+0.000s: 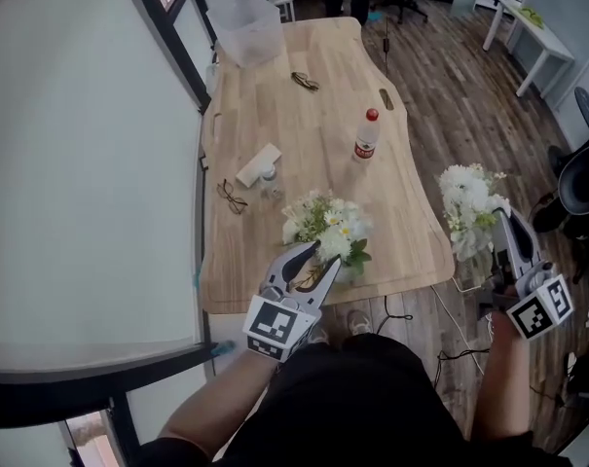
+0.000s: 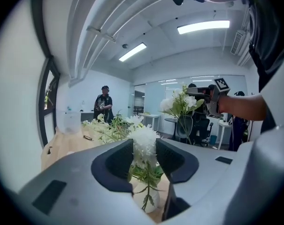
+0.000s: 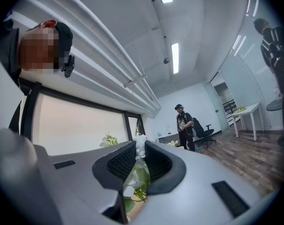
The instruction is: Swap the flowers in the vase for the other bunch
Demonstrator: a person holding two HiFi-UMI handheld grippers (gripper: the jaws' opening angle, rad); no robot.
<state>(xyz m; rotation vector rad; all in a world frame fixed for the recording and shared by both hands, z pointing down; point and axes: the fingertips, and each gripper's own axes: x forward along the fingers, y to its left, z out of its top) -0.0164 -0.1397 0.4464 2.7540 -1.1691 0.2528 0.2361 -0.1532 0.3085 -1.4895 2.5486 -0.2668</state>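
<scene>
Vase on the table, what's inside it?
White flowers with green leaves stick out of the vase. The leaves cover its mouth, so any water inside can't be seen.
</scene>
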